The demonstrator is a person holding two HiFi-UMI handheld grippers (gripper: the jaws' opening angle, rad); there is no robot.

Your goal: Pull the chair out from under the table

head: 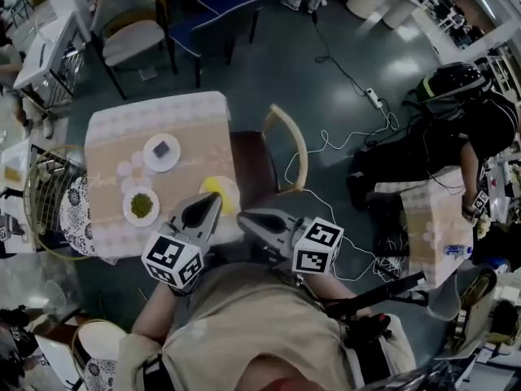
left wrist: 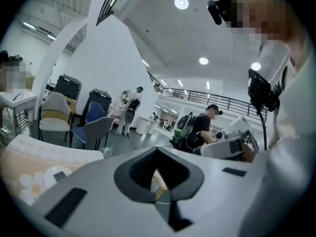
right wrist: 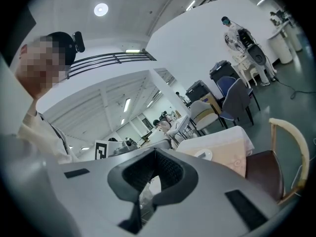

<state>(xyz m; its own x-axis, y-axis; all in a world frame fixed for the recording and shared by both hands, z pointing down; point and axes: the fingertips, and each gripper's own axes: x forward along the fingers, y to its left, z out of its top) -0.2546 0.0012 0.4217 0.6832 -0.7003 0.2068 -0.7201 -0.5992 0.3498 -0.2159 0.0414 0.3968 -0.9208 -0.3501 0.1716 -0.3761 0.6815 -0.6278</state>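
The chair (head: 254, 166) has a dark brown seat and a curved pale wooden backrest (head: 293, 143). It stands at the right side of the small table (head: 106, 129), its seat partly under the cloth-covered top. Both grippers hover close together below the table's near right corner, apart from the chair. My left gripper (head: 213, 203) is shut and empty, over the yellow bowl (head: 224, 187). Beside it, my right gripper (head: 242, 218) is also shut and holds nothing. The right gripper view shows the chair (right wrist: 265, 174) at right, beyond the shut jaws (right wrist: 154, 153). In the left gripper view my gripper (left wrist: 158, 154) has its jaws together.
On the table are a white plate with a dark item (head: 161, 151) and a plate of green food (head: 141, 206). A round wire chair (head: 45, 194) stands at its left. Other chairs (head: 126, 24) stand beyond. A person in black (head: 460, 129) bends at right; cables (head: 342, 149) trail over the floor.
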